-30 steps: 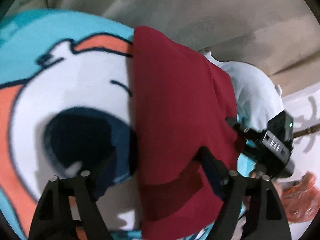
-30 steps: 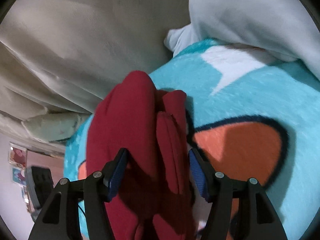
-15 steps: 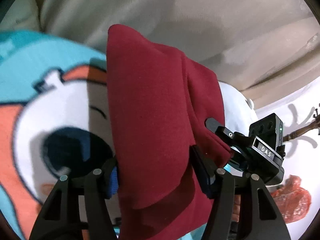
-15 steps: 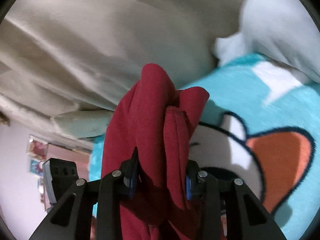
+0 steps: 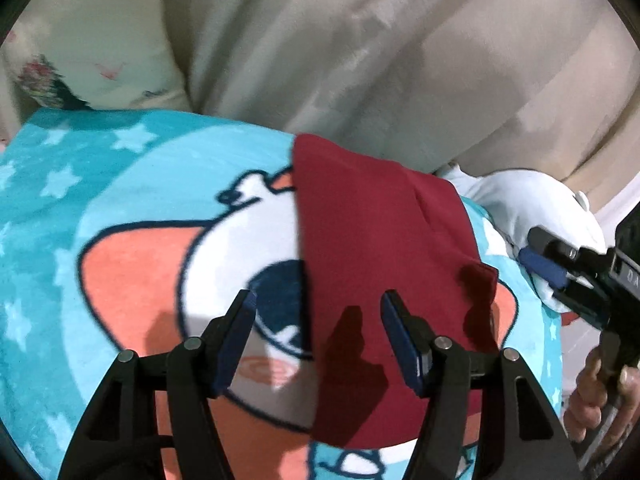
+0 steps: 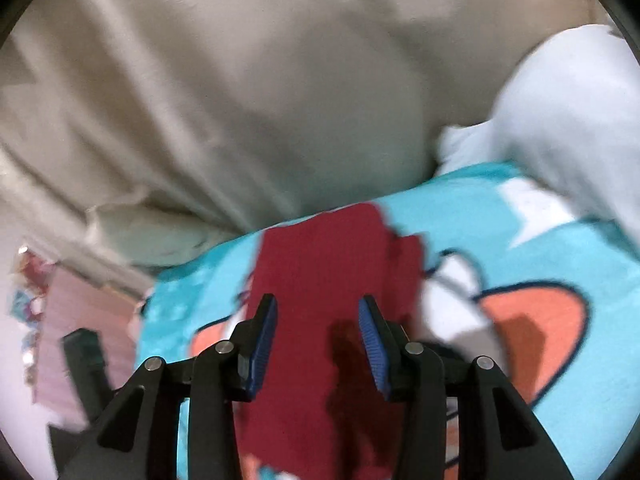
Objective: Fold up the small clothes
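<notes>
The red garment (image 5: 380, 248) lies flat as a folded strip on the cartoon-print blanket (image 5: 120, 184), with its far edge at the blanket's border against the beige sheet (image 5: 360, 40). In the left wrist view, the left gripper (image 5: 318, 300) hangs above the blanket with its jaws parted and nothing pressed between the blue pads; the garment's left edge passes under the gap, so the cloth sits below the 3 o'clock finger and extends toward 1 o'clock, while the 9 o'clock finger stands over the printed blanket. In the right wrist view, the right gripper (image 6: 318, 304) is likewise released, and its jaws have just been opening; the red garment (image 6: 332, 264) lies beneath and between both fingers, running from the 6 o'clock edge of the picture toward 12 o'clock, apart from the pads. The right gripper (image 5: 556, 264) also appears at 3 o'clock in the left wrist view, held by a hand (image 5: 600, 392), its blue pad over a white cloth (image 5: 532, 196) that rests just beside the garment's far corner. The right view is blurred.
</notes>
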`<state>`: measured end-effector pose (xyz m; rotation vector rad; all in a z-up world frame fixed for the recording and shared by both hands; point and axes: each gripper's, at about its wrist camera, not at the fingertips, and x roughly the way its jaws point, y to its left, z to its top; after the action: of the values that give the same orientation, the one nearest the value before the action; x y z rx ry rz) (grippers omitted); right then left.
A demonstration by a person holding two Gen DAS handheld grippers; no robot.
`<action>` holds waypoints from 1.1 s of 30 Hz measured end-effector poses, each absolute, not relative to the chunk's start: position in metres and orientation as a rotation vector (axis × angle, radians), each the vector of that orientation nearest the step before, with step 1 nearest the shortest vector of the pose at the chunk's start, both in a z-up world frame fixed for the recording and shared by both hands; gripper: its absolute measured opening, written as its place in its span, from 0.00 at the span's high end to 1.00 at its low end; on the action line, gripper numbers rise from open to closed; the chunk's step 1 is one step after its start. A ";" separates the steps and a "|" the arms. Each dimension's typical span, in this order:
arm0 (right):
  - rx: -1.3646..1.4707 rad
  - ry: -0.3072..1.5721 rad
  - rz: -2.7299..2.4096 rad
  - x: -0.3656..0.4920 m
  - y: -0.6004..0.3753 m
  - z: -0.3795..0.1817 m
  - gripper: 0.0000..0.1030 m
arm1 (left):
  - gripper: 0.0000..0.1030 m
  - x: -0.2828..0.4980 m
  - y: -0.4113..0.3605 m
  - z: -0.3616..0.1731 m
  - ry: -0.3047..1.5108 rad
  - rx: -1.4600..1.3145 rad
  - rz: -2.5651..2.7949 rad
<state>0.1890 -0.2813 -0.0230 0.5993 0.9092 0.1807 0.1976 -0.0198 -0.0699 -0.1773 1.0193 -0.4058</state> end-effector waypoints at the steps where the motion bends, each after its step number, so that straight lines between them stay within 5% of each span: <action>1: 0.616 0.926 0.213 0.188 -0.278 -0.028 0.54 | 0.38 0.196 -0.017 -0.070 1.005 -0.174 -0.397; 9: 0.724 1.049 0.096 0.203 -0.269 -0.098 0.70 | 0.33 0.180 -0.003 -0.049 0.891 -0.081 -0.352; 23: 0.415 0.984 0.019 0.128 -0.261 -0.050 0.50 | 0.13 0.088 -0.011 0.000 0.618 0.025 -0.023; 26: 0.324 0.999 -0.001 0.108 -0.259 -0.051 0.50 | 0.03 0.056 -0.020 0.016 0.505 0.053 0.067; 33: 0.208 1.002 -0.032 0.060 -0.259 -0.047 0.50 | 0.02 0.012 -0.046 0.029 0.471 0.101 0.030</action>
<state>0.0603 -0.2588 -0.0471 0.2083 1.0022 -0.0322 0.0121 -0.0457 0.0292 0.1011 0.4715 0.0297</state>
